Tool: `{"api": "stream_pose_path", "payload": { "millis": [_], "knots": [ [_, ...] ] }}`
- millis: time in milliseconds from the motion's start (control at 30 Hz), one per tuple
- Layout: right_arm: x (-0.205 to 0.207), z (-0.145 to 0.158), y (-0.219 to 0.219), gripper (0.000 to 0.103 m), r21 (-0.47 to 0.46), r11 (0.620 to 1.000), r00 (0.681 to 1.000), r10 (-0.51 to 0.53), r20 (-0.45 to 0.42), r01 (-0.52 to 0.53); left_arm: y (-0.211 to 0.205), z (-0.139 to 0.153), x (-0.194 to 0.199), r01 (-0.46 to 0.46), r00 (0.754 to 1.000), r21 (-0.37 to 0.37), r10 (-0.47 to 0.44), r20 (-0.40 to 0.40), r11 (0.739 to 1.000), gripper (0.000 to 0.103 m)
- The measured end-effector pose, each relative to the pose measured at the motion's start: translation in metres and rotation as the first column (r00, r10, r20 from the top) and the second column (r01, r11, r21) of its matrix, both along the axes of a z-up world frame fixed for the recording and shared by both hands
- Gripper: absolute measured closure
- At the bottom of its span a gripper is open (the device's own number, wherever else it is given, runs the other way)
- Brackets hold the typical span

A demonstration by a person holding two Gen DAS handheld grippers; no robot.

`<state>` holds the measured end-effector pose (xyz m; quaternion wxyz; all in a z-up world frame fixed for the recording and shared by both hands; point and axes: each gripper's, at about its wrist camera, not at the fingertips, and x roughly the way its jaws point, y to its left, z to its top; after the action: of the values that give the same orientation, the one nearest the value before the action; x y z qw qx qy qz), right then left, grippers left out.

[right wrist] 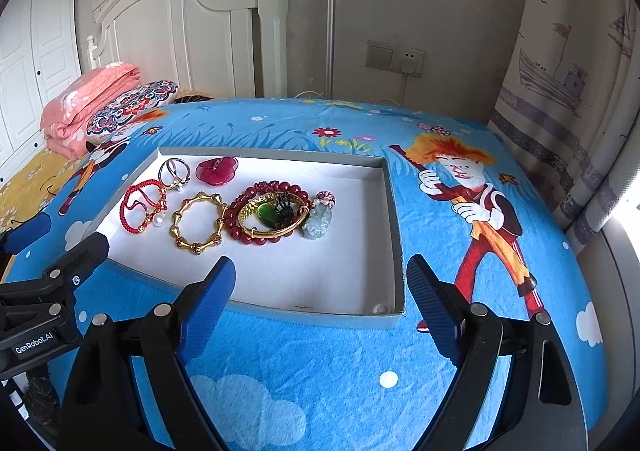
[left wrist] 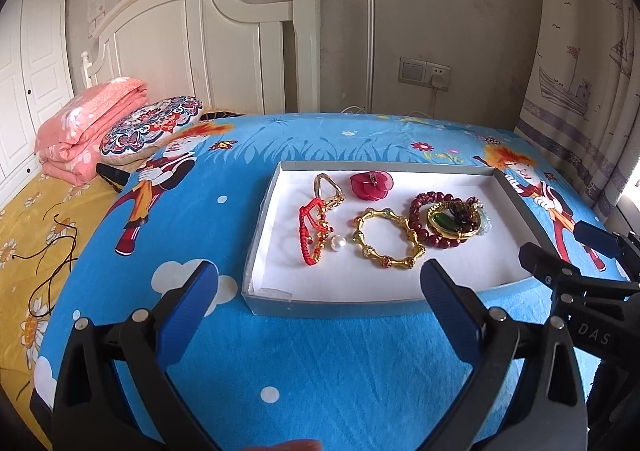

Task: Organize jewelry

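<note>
A grey box lid with a white inside lies on the blue cartoon cloth. In it lie a red cord bracelet, a pearl, a gold bamboo bangle, a dark red bead bracelet, a gold bangle with a green stone, a red flower, a metal ring piece and a jade pendant. My left gripper and right gripper are open and empty, above the lid's near edge.
A small bead sits in the lid's near right corner. A folded pink quilt and patterned cushion lie at the left by the white headboard. A dark cord lies on the yellow sheet. A curtain hangs at the right.
</note>
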<state>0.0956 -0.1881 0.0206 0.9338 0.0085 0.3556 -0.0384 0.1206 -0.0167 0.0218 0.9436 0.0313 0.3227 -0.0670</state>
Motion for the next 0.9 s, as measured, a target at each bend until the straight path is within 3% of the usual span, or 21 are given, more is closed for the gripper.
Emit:
{"api": "stream_pose_path", "payload": {
  "millis": [900],
  "knots": [
    [-0.005,0.000,0.010,0.019,-0.006,1.000,1.000,0.026,-0.003,-0.026,0.004,-0.006,-0.004,-0.016,1.000,0.004,0.016,-0.010,1.000,0.005]
  ]
}}
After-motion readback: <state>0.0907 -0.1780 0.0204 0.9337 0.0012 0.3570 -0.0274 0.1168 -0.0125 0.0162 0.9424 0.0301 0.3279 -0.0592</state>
